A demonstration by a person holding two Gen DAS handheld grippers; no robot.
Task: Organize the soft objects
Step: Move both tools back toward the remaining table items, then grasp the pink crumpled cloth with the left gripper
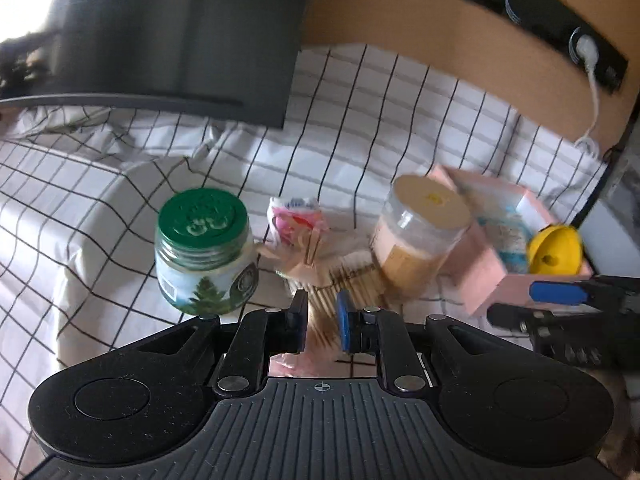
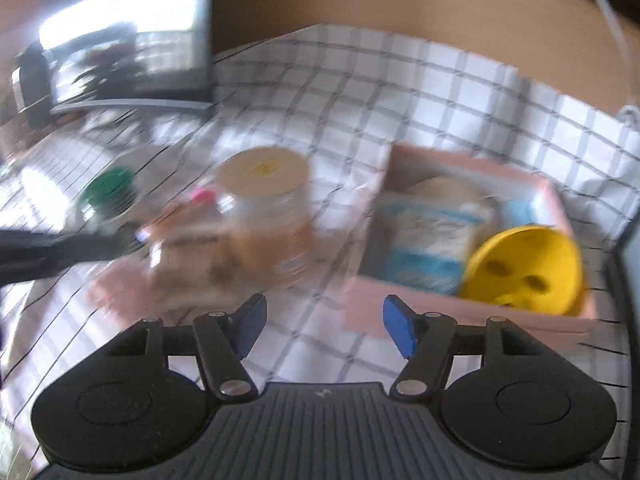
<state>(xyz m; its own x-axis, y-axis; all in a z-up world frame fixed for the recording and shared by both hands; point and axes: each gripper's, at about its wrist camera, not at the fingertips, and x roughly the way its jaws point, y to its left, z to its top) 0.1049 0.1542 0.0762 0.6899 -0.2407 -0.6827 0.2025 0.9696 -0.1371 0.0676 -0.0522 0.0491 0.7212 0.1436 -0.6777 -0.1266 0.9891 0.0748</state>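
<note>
Though blurred, pink box [image 2: 472, 308] w/ yellow funnel [image 2: 528, 268].

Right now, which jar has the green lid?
The glass jar with the tree picture, left of the snack bag. The other jar has a pale cream lid and sits beside the pink box.

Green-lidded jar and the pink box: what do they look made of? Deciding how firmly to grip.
Green-lidded jar: clear and glossy with moulded neck threads, so glass or hard plastic, I cannot tell which; the lid looks like embossed plastic, with a printed paper label below. Pink box: matte, flat-walled, with square edges, probably cardboard, though motion blur leaves it open.
</note>
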